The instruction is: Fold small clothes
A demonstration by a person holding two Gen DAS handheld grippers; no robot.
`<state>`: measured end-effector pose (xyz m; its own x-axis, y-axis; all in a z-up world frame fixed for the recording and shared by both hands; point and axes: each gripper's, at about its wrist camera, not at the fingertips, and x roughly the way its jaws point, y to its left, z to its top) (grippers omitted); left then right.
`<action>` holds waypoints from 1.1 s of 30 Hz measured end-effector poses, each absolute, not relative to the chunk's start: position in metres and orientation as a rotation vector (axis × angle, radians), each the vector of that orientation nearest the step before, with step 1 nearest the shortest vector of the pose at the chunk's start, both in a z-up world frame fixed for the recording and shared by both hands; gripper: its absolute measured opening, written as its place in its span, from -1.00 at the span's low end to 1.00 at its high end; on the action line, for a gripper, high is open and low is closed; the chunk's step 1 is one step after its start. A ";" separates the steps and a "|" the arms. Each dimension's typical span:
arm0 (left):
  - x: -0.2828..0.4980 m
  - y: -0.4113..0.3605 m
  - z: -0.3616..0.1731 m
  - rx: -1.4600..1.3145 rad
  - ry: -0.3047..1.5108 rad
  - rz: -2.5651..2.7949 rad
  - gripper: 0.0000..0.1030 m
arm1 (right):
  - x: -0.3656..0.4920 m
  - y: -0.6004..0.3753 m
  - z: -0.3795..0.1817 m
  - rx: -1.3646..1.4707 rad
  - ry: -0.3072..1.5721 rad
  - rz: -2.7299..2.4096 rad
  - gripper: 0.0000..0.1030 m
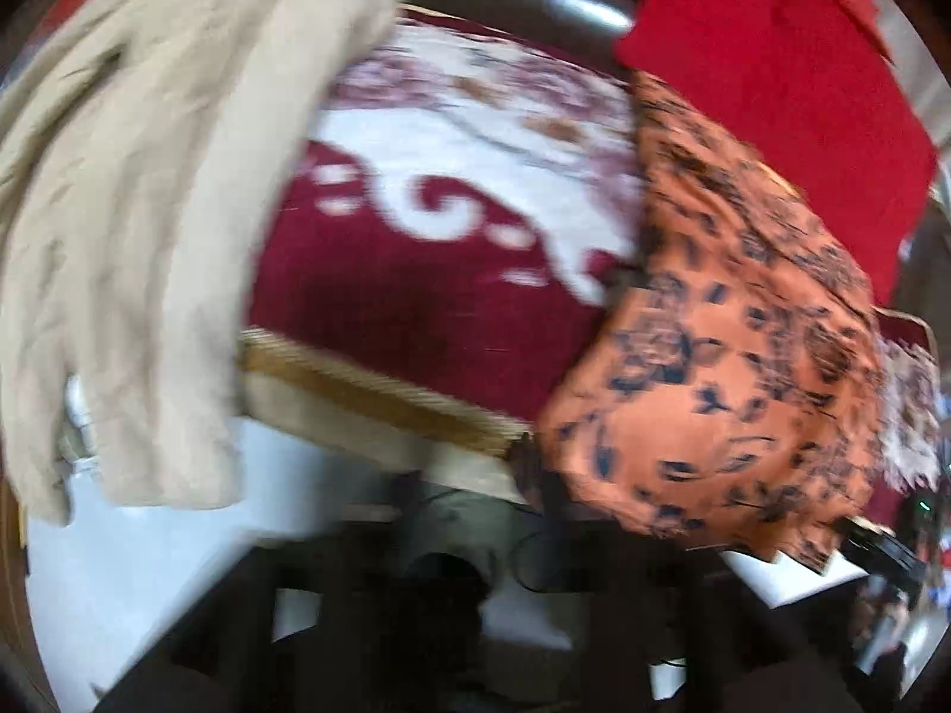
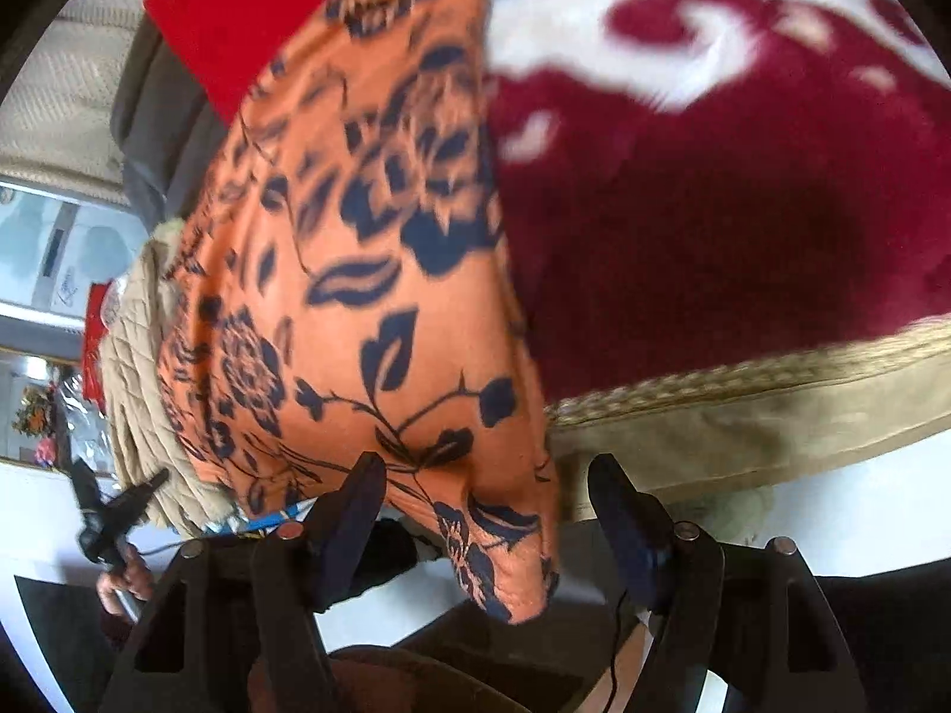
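Orange floral garment (image 2: 380,309) hangs between open right claw (image 2: 493,493)

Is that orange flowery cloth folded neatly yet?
Not yet. The orange floral cloth lies loosely crumpled, its corner drooping over the blanket's edge between the open right gripper fingers.

I count three loose garments: one orange floral-print cloth (image 2: 380,273), one plain red cloth (image 1: 772,95) and one beige cloth (image 1: 137,226). Under them I see one maroon-and-white patterned blanket (image 1: 416,273) with one gold fringed edge (image 1: 380,386). Of my tools, I count two: the right tool (image 2: 487,475), showing two dark fingers (image 2: 356,511), and the left tool (image 2: 113,511), seen at far left in the right view. One hand (image 2: 128,585) is visible on it.
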<state>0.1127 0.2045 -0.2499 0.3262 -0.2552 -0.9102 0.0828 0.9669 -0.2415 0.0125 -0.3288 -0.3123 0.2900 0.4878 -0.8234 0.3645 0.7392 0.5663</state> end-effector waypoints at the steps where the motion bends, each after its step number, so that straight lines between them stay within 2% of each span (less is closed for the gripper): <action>1: 0.113 0.199 -0.249 -0.154 1.208 -0.239 0.80 | 0.015 -0.326 -0.314 0.783 1.312 0.094 0.44; 9: 0.133 0.139 -0.277 0.087 1.210 -0.277 0.79 | 0.018 -0.324 -0.306 0.785 1.250 0.117 0.44; 10: 0.134 0.138 -0.280 0.090 1.203 -0.287 0.75 | 0.018 -0.324 -0.305 0.783 1.249 0.116 0.44; 11: 0.136 0.136 -0.283 0.083 1.192 -0.304 0.63 | 0.019 -0.316 -0.306 0.775 1.247 0.115 0.44; 13: 0.136 0.136 -0.286 0.061 1.209 -0.340 -0.35 | 0.022 -0.308 -0.305 0.750 1.227 0.135 0.39; 14: 0.134 0.135 -0.287 0.052 1.218 -0.356 -0.40 | 0.022 -0.305 -0.304 0.733 1.222 0.143 0.21; 15: 0.132 0.134 -0.286 0.059 1.207 -0.364 -0.56 | 0.020 -0.303 -0.302 0.710 1.223 0.148 0.06; 16: 0.128 0.132 -0.282 0.078 1.192 -0.393 -0.84 | 0.019 -0.300 -0.300 0.686 1.232 0.145 -0.23; 20: 0.119 0.132 -0.265 0.043 1.168 -0.461 -0.85 | 0.014 -0.299 -0.289 0.689 1.217 0.151 -0.47; 26: 0.105 0.166 -0.221 -0.086 1.104 -0.537 -0.85 | 0.000 -0.306 -0.253 0.727 1.161 0.199 -0.61; 29: 0.108 0.163 -0.220 -0.071 1.106 -0.538 -0.85 | -0.008 -0.304 -0.241 0.649 1.182 0.209 -0.75; 33: 0.125 0.155 -0.252 -0.057 1.192 -0.488 -0.85 | -0.006 -0.303 -0.247 0.643 1.250 0.183 -0.75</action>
<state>0.1246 0.1552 -0.2520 0.2792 -0.3930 -0.8761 0.3338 0.8952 -0.2952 -0.0058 -0.3025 -0.2465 0.3273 0.4661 -0.8220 0.2112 0.8118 0.5444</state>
